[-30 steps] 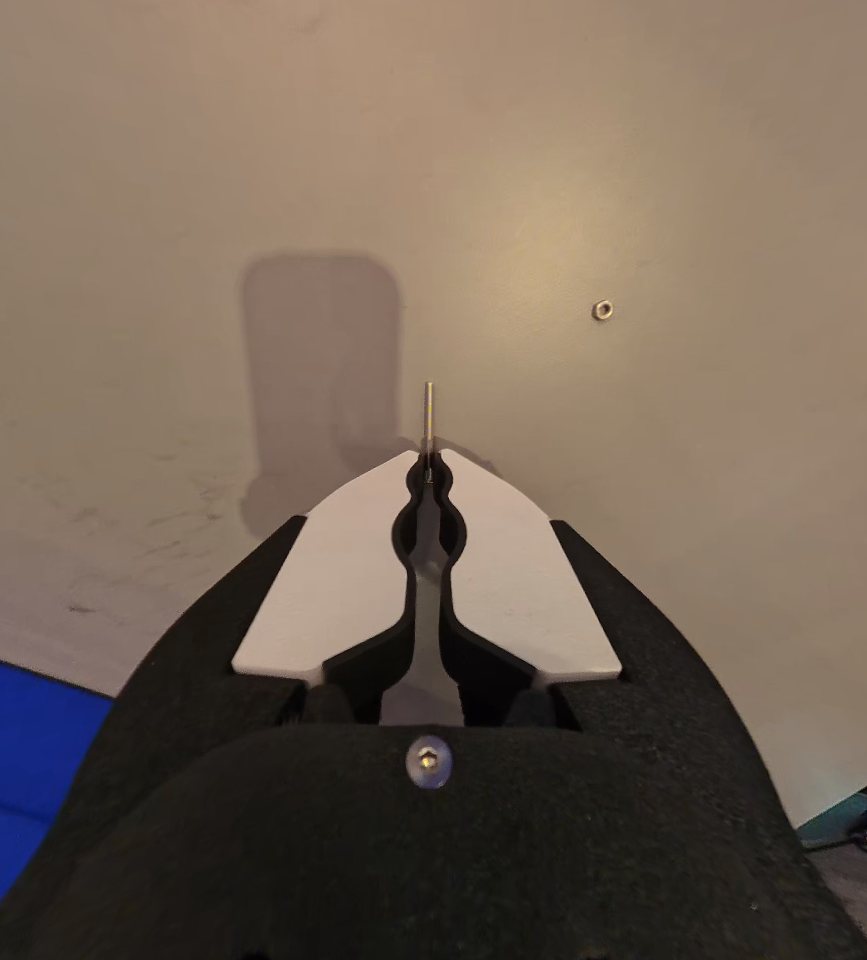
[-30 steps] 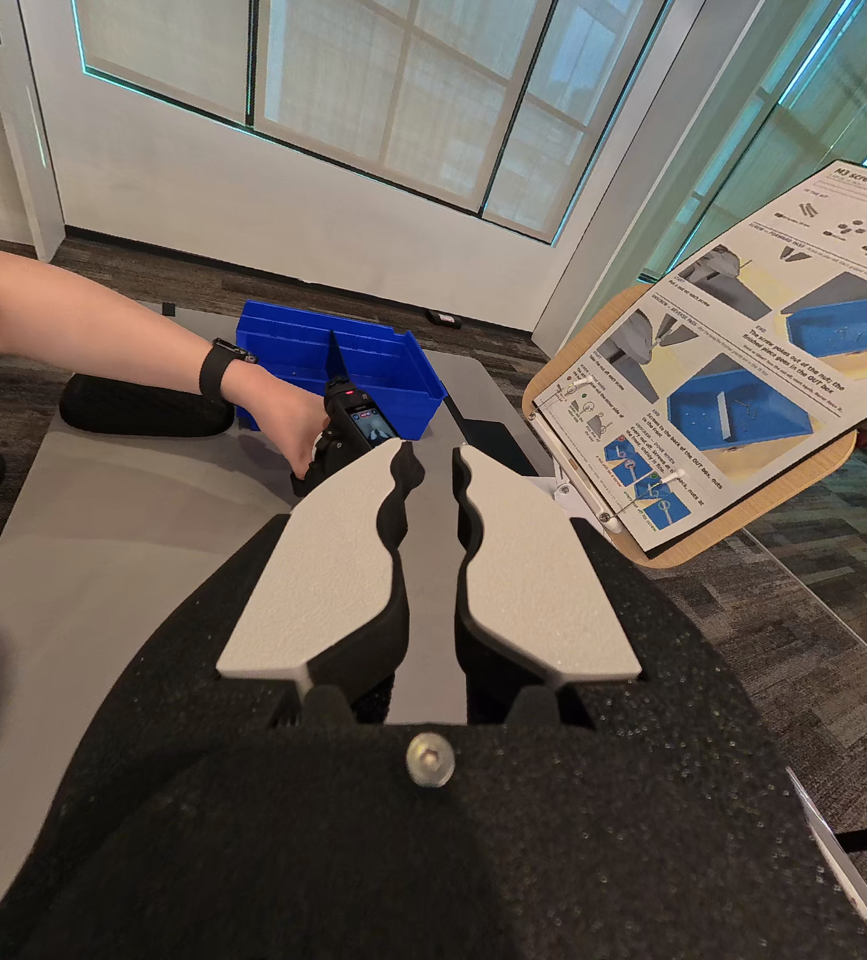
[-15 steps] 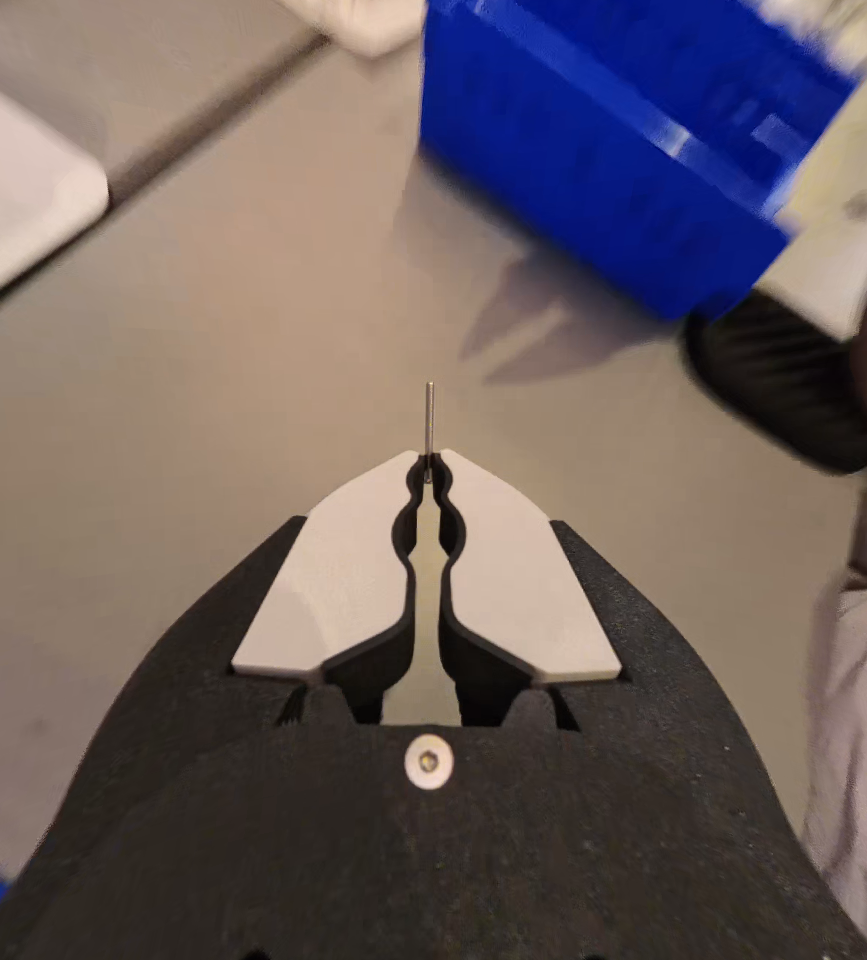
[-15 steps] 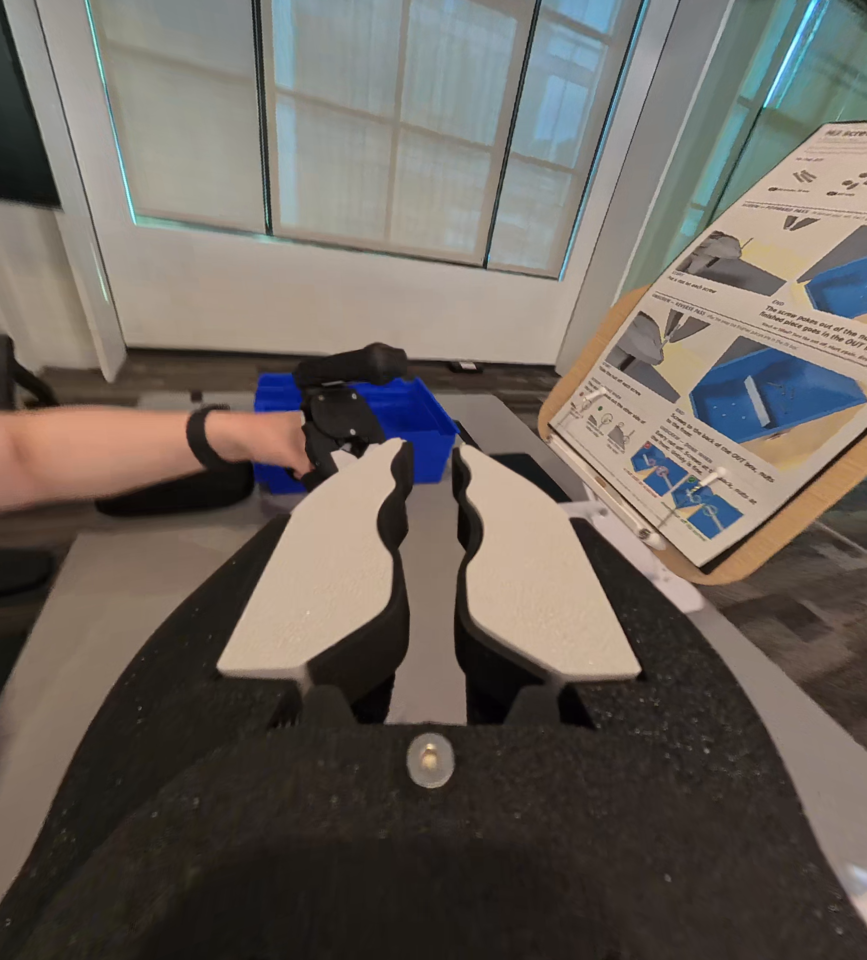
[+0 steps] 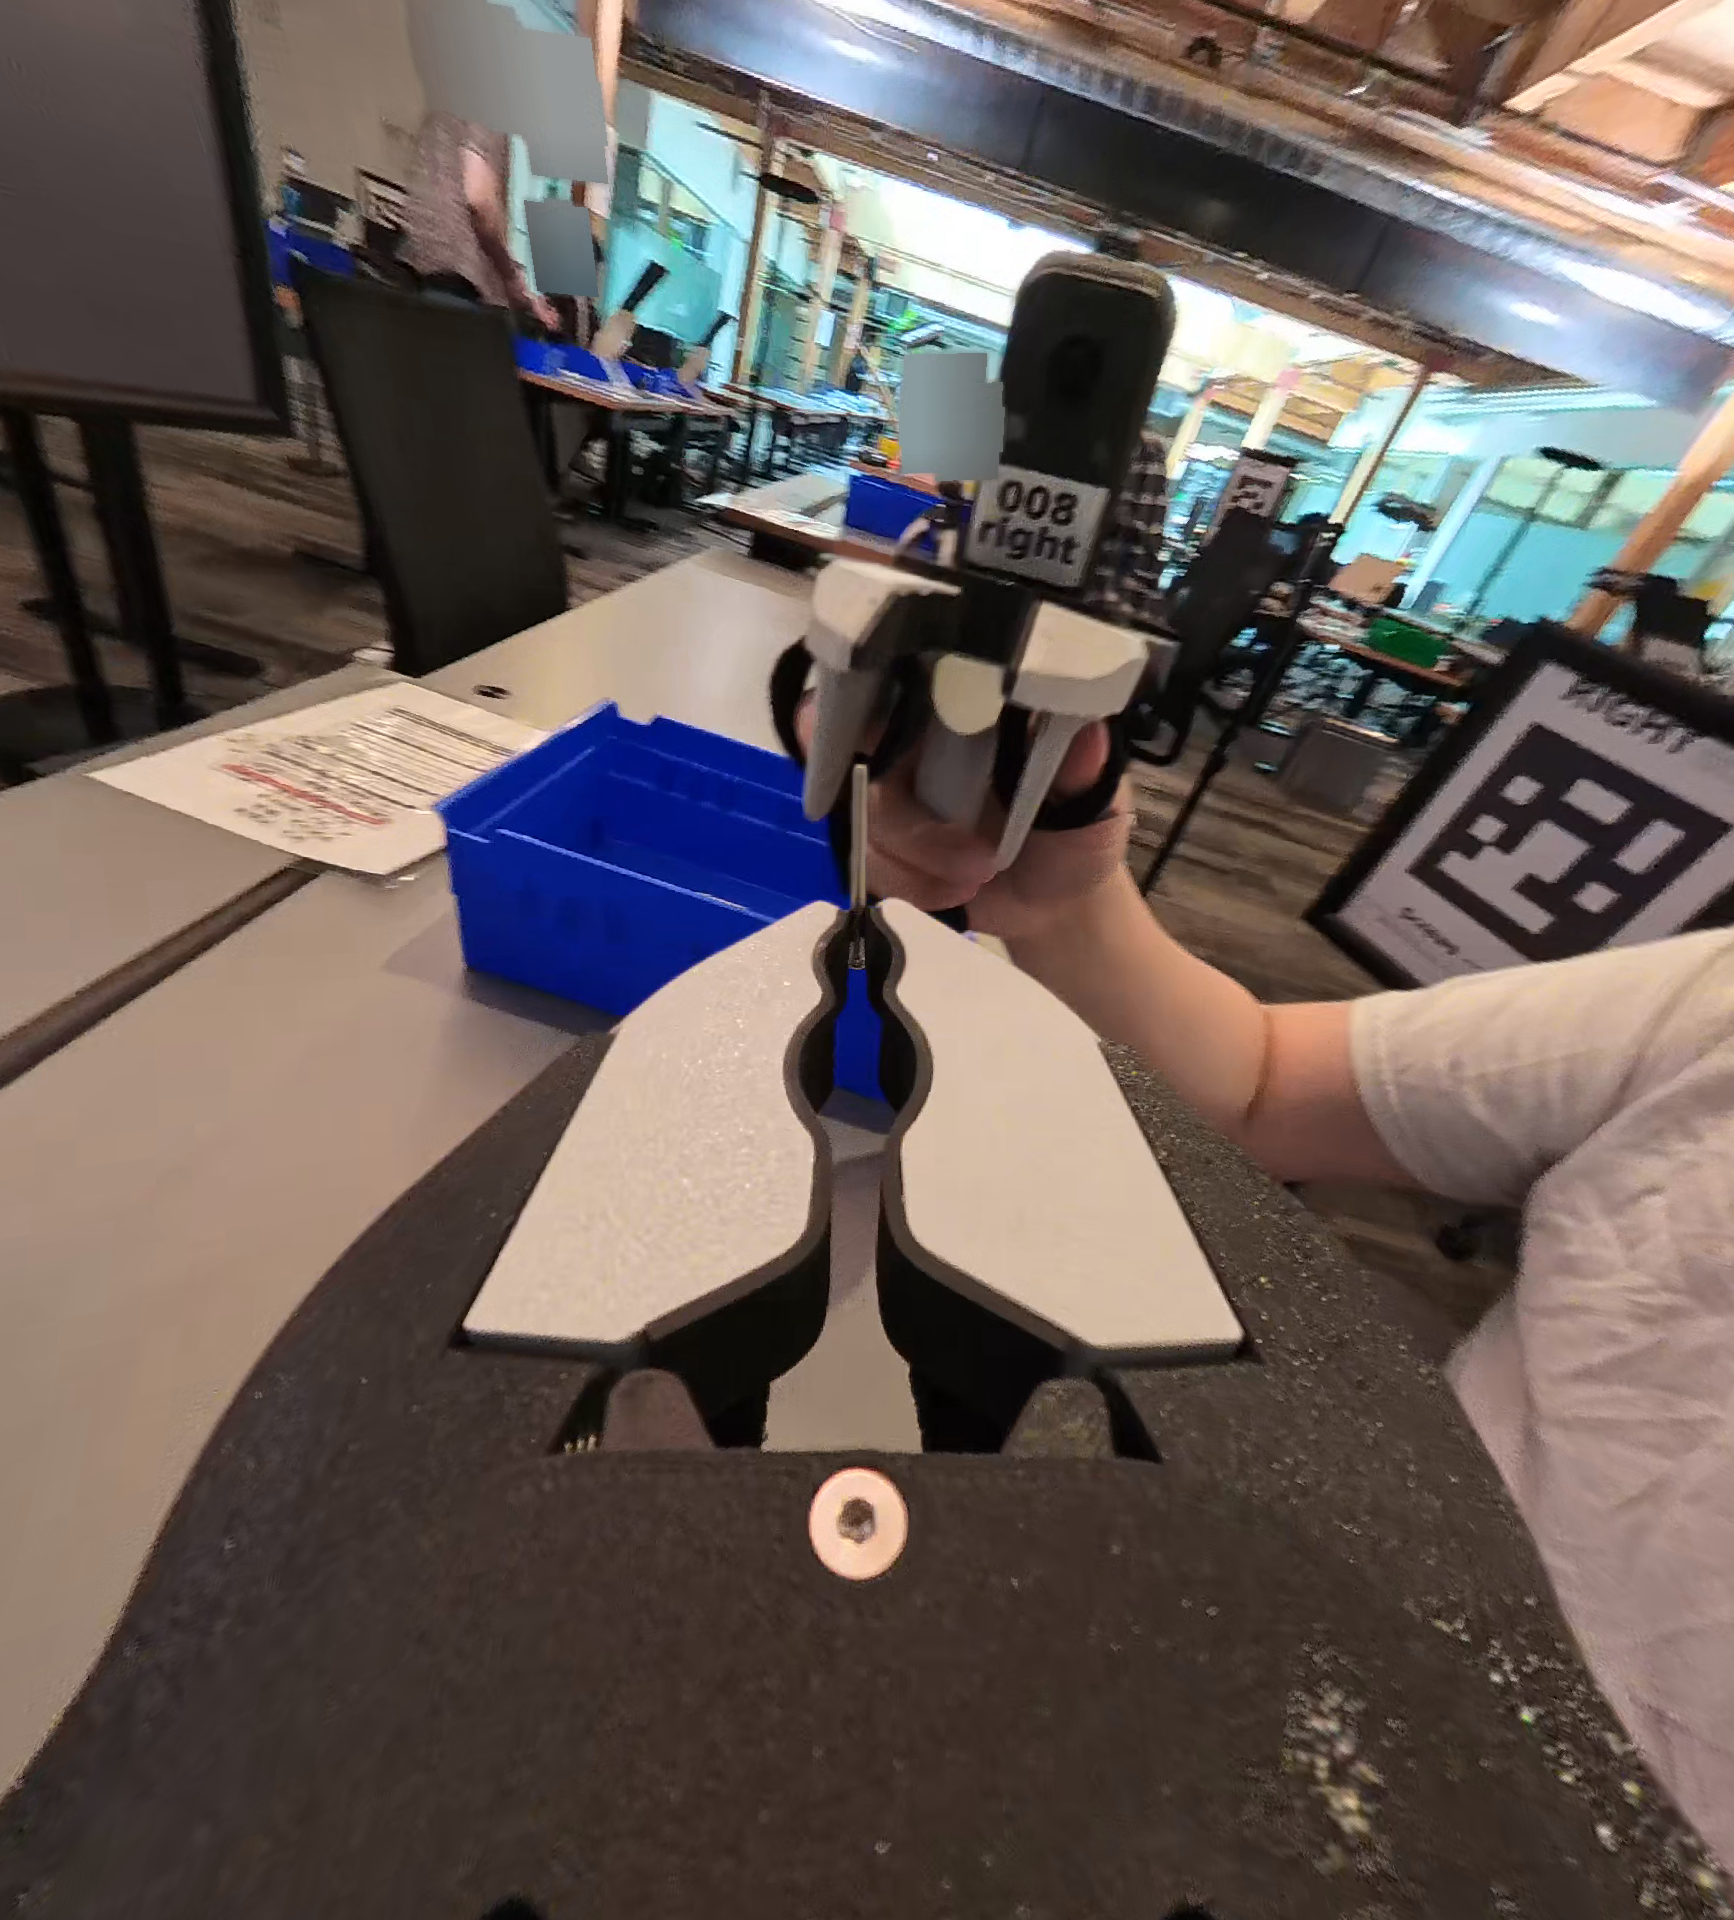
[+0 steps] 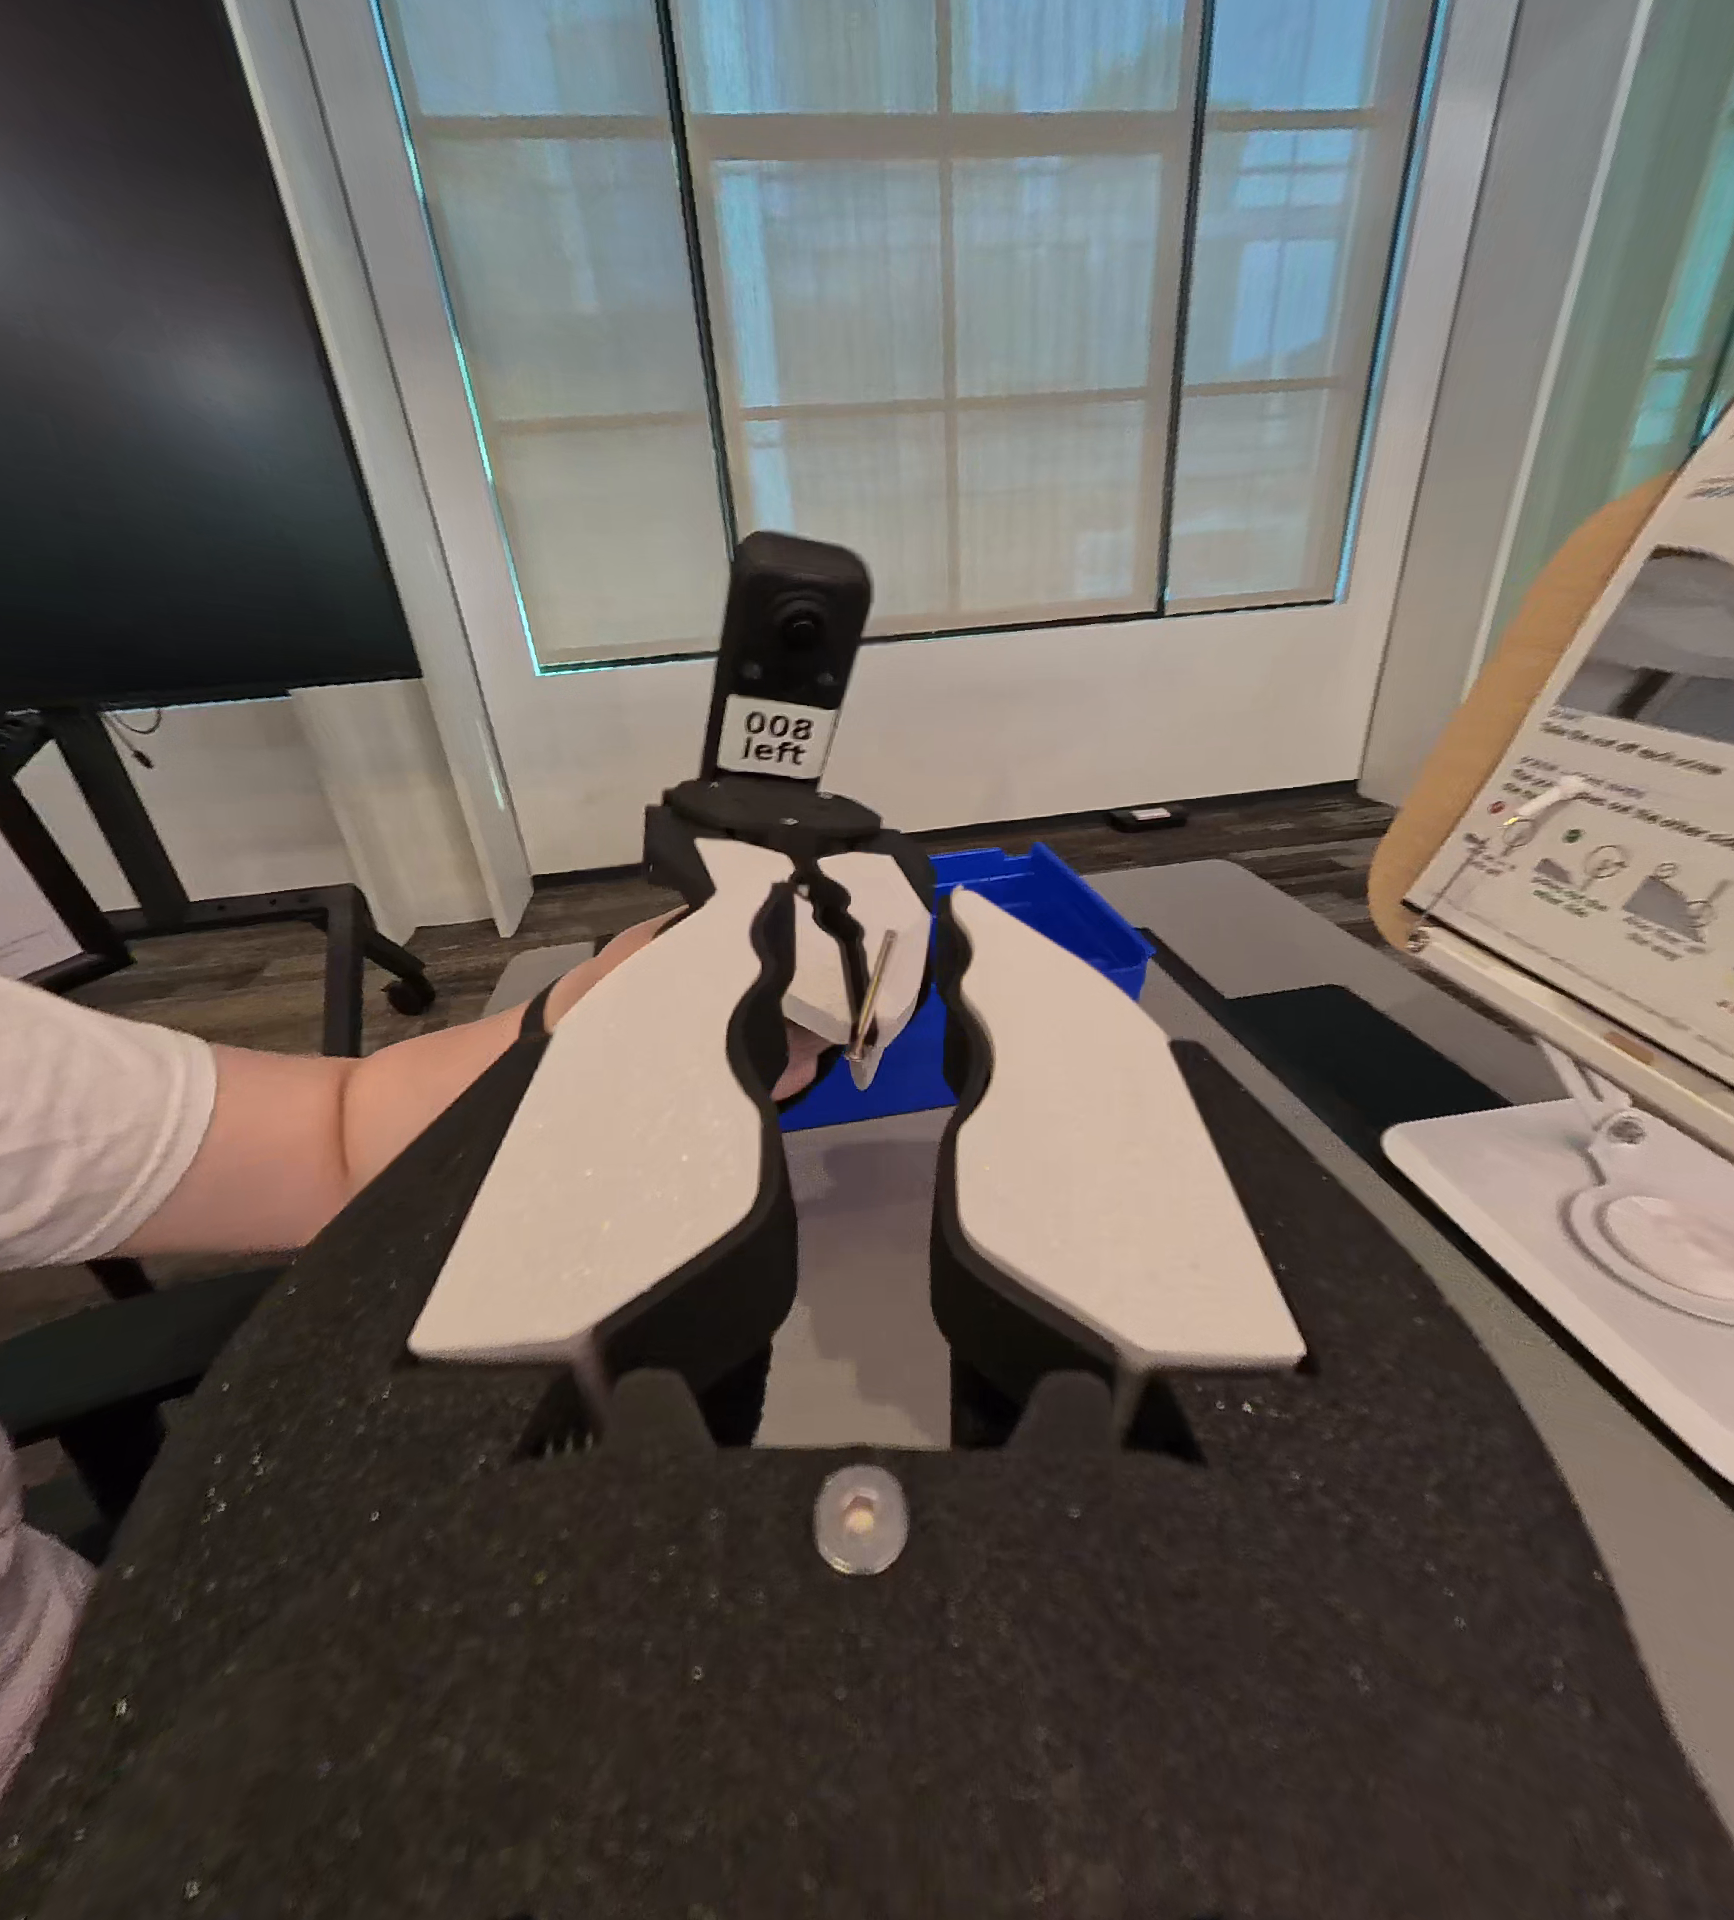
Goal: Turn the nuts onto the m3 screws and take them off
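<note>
Left gripper (image 5: 857,914): white, finely grained finger plates with wavy black inner edges, on a coarse black foam-like body; tips pinched together on the head end of a thin bright-metal m3 screw (image 5: 858,831). The shank stands straight out past the tips. Threads too fine to resolve; no nut can be made out on it.

Right gripper (image 6: 863,914): same build, jaws held apart with a clear gap, nothing between them. In the right wrist view the left gripper (image 6: 858,1039) faces it at close range with the screw (image 6: 875,992) slanting up from its tips. In the left wrist view the right gripper (image 5: 920,821) points tips down, just behind the screw, gripped by a bare hand (image 5: 956,852); whether it touches the screw cannot be told.

Beyond: blue plastic bin (image 5: 634,842), rectangular, ribbed inside, on a smooth grey table (image 5: 115,1195); its floor is partly hidden by its wall and the fingers. Printed sheet (image 5: 343,769) lies behind the bin. An illustrated instruction board (image 6: 1652,790) on a white stand is cut off at the right edge.
</note>
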A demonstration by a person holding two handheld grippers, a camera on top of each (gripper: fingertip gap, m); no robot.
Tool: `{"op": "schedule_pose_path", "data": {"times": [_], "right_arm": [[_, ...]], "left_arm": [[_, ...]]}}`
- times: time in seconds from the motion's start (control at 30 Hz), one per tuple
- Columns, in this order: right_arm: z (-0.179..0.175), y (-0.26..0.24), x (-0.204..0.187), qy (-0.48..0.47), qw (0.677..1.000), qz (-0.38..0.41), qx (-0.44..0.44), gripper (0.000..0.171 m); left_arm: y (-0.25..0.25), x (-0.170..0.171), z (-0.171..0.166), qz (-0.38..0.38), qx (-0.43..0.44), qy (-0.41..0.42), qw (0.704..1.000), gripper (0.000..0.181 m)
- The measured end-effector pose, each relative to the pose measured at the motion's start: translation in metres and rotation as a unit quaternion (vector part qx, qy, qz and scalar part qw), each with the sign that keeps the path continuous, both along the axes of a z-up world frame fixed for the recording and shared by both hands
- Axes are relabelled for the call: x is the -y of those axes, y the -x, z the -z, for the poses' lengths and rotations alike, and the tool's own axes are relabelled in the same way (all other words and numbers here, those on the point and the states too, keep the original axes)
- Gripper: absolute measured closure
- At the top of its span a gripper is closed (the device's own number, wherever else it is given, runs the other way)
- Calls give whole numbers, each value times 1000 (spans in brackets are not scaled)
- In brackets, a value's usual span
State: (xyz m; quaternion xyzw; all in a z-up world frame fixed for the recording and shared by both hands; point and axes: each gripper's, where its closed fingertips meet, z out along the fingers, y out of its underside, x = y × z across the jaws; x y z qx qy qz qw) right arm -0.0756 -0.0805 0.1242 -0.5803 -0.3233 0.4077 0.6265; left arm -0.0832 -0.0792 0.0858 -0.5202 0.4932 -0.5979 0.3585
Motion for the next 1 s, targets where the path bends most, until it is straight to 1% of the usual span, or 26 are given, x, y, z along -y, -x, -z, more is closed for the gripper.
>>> {"op": "schedule_pose_path", "data": {"times": [0.13,0.3,0.37,0.5,0.63,0.73,0.87,1.0], "right_arm": [[9,9,-4,-5,1000,6,17,151],[23,16,-9,16,999,-3,29,153],[27,18,-9,23,999,-13,32,162],[28,19,-7,35,999,-35,17,168],[31,20,-5,52,997,-53,9,169],[37,21,-7,79,995,-61,6,169],[45,23,-10,123,990,-73,-12,169],[50,25,-12,157,983,-95,-26,169]], "left_arm": [[0,3,0,8,4,-5,1000,179],[-3,8,2,21,3,-2,1000,179],[-5,8,4,19,3,-3,1000,179],[-4,7,3,21,11,6,1000,179],[-3,7,5,33,6,37,999,178],[-1,6,10,51,-10,65,997,172],[-2,2,18,47,-24,73,996,169],[-5,2,26,43,-51,71,995,171]]}}
